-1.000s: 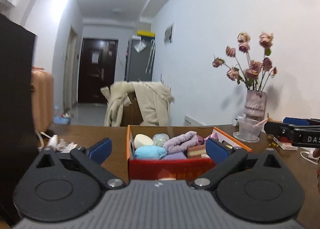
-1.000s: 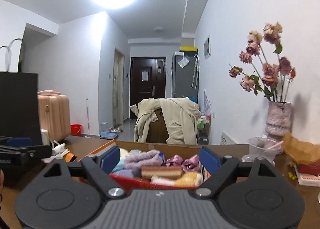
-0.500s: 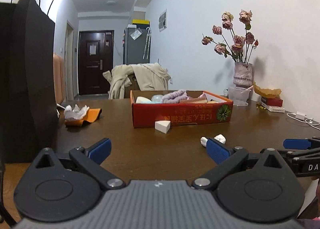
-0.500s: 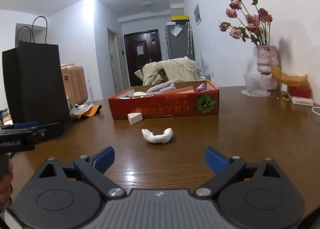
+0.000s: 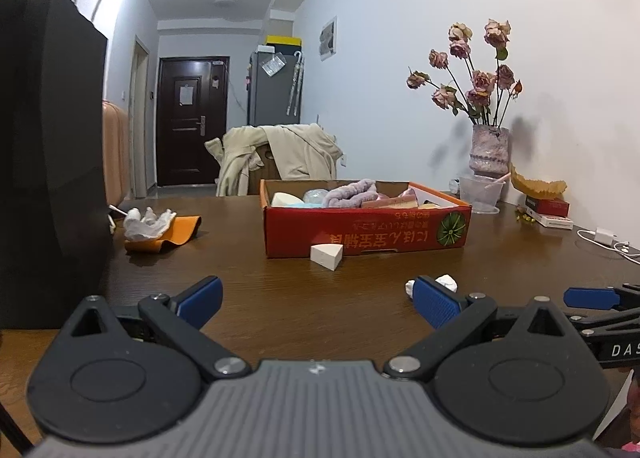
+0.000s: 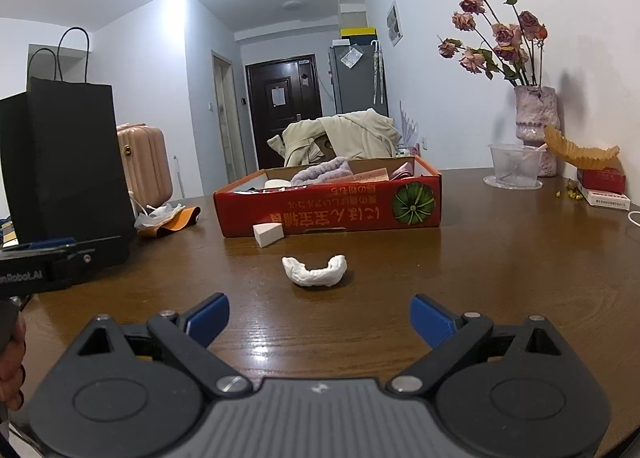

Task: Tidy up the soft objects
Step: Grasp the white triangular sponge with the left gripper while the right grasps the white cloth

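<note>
A red cardboard box point(image 5: 366, 232) point(image 6: 328, 208) sits mid-table with several soft items in it, a lilac towel point(image 5: 352, 194) among them. A white wedge sponge point(image 5: 327, 256) point(image 6: 268, 234) lies against the box's front. A curved white soft piece point(image 6: 315, 275) lies on the table ahead of my right gripper point(image 6: 319, 316); in the left wrist view point(image 5: 446, 282) my right finger partly hides it. My left gripper point(image 5: 318, 298) is open and empty, low over the table. My right gripper is open and empty.
A black paper bag point(image 5: 44, 162) point(image 6: 68, 154) stands at the left. An orange pouch with white tissue point(image 5: 160, 228) lies beside it. A vase of dried roses point(image 6: 534, 126), a clear plastic cup point(image 6: 514, 166), small boxes and a charger cable point(image 5: 604, 240) line the right side.
Both grippers have pulled back from over the box to the near side of the table and lowered. The box now stands further away, and the wedge sponge and white piece have come into view.
</note>
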The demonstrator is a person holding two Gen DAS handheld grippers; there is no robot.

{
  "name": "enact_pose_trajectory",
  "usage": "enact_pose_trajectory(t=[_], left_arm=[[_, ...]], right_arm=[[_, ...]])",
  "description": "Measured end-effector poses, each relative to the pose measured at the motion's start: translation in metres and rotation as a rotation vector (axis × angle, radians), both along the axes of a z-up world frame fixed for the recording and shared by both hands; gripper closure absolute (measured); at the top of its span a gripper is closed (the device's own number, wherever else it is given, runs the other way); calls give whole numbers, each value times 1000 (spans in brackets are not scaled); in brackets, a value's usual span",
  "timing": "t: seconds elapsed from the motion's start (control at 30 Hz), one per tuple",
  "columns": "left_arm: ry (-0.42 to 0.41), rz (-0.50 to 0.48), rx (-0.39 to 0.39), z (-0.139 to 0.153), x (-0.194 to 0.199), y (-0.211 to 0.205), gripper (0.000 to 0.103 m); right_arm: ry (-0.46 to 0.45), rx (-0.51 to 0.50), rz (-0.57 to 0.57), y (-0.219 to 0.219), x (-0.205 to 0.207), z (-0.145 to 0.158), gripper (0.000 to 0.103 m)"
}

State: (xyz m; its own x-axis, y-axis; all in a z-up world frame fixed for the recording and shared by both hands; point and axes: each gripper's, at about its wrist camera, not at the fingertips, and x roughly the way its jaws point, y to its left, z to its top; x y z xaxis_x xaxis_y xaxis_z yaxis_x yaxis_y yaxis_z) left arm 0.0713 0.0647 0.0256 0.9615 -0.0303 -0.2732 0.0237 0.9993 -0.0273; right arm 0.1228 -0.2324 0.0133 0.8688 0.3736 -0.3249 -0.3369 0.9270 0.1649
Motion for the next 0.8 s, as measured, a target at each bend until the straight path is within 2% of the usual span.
enact_pose_trajectory(t=[0.1, 0.23, 0.33, 0.4, 0.47, 0.53, 0.57, 0.6, 0.63, 0.67, 0.7, 0.8], left_arm=[[51, 0, 8, 3, 21, -1, 0], [101, 13, -12, 10, 58, 3, 0], [180, -4, -41, 11, 98, 5, 0], [198, -15, -29, 8, 120, 3, 0], [230, -35, -29, 3, 147, 1, 0], [266, -42, -32, -2, 171, 0, 0], [288, -53, -31, -5, 186, -1, 2], [305, -55, -33, -8, 197, -2, 6], [320, -66, -38, -10, 209, -2, 9], [338, -75, -47, -14, 220, -3, 17], [354, -76, -55, -17, 231, -3, 22], [408, -67, -83, -28, 257, -2, 55]], right_arm=[[17, -5, 8, 4, 14, 5, 7], [111, -6, 28, 13, 52, 15, 8], [151, -42, 37, 25, 82, 15, 12], [180, -60, 37, 31, 102, 12, 18], [228, -62, 48, 37, 122, 7, 20], [271, -74, 65, 46, 140, 2, 30], [284, -95, 75, 51, 147, 0, 43], [294, -114, 80, 55, 153, -3, 57], [283, -142, 78, 59, 157, -3, 63], [278, -175, 80, 61, 163, -3, 72], [278, -176, 83, 60, 168, -2, 74], [273, -133, 68, 47, 190, 4, 76]])
